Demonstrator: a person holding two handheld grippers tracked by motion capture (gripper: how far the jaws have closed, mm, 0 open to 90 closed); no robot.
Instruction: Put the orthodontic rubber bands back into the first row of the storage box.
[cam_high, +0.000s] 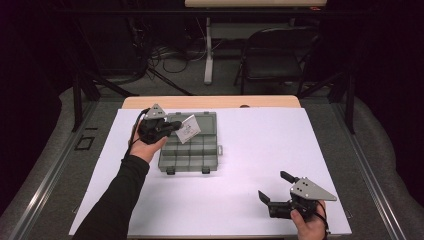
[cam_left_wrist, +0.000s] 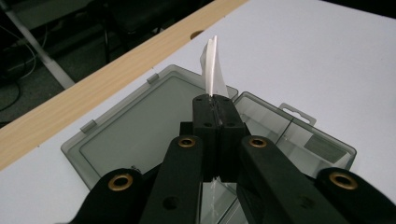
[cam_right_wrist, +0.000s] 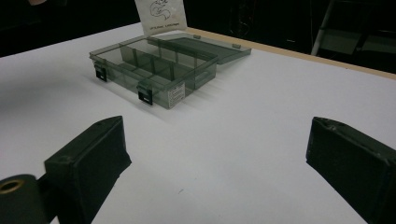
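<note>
Packet: a small clear plastic packet (cam_high: 188, 129) with a printed card inside; I held it raised above the far part of the open organiser box, left of centre on the tabletop.
Left tongs: my left tongs (cam_high: 172, 127) were clamped together on the packet; in the left gripper view the jaws met on its lower edge and the packet (cam_left_wrist: 213, 70) stood edge-on above them.
Organiser box: a smoky grey, see-through compartment box (cam_high: 192, 152) sat on the white sheet with its lid (cam_high: 205, 119) folded flat toward the far edge; the dividers and two near latches showed in the right gripper view (cam_right_wrist: 154, 74).
Right tongs: my right tongs (cam_high: 274, 189) were spread wide apart and held nothing, low over the near right of the sheet, well apart from the box.
Tabletop: a white sheet (cam_high: 260, 150) covered it, with a wooden strip (cam_high: 210, 102) along the far edge.
Hands: my left hand (cam_high: 147, 145) in a dark sleeve, my right hand (cam_high: 309, 222) at the near edge.
</note>
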